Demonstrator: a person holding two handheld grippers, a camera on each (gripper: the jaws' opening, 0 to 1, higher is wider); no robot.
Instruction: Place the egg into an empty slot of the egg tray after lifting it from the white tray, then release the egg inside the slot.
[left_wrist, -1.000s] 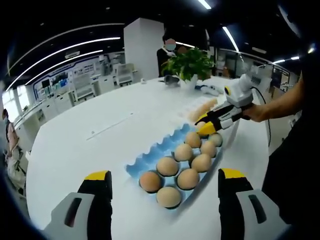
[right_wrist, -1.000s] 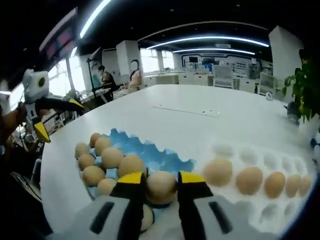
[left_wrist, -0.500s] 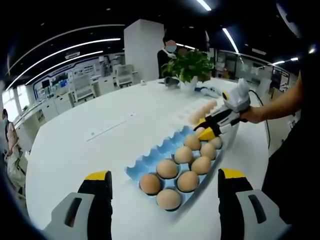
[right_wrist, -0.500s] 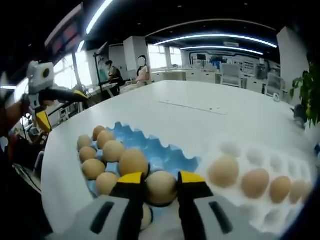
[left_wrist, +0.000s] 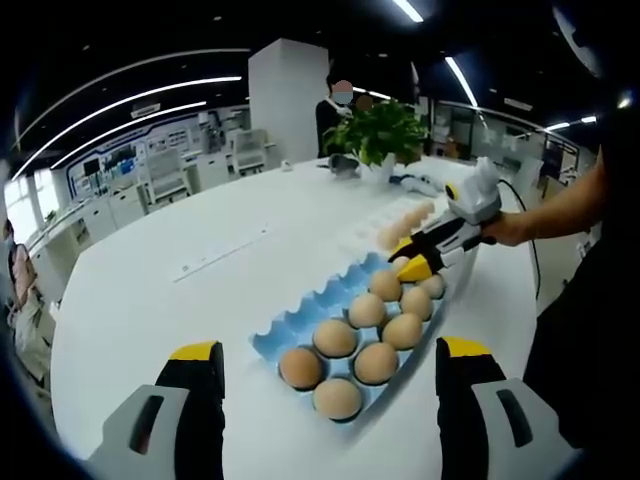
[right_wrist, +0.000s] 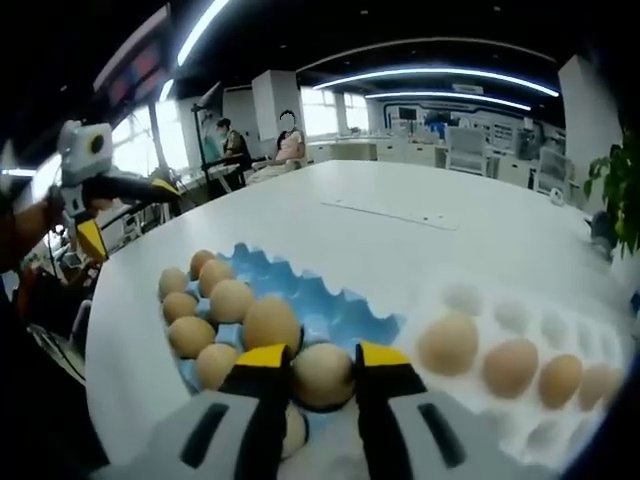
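In the right gripper view my right gripper (right_wrist: 322, 362) is shut on a brown egg (right_wrist: 322, 374), held just above the near end of the blue egg tray (right_wrist: 325, 312). That tray holds several eggs along its near rows; its far slots are bare. The white tray (right_wrist: 500, 325) lies to the right with several eggs in it. In the left gripper view my left gripper (left_wrist: 330, 362) stands open over the table in front of the blue egg tray (left_wrist: 300, 318), gripping nothing. The right gripper (left_wrist: 412, 262) comes in from the right there, over the tray's far end.
A potted green plant (left_wrist: 380, 128) stands at the far side of the white table (left_wrist: 180, 290). A person's arm (left_wrist: 555, 210) holds the right gripper. People sit and stand in the office behind. The left gripper (right_wrist: 85, 190) appears at the left of the right gripper view.
The right gripper has drifted slightly with the egg still in its jaws, staying over the blue tray's end. The left gripper stays open and still.
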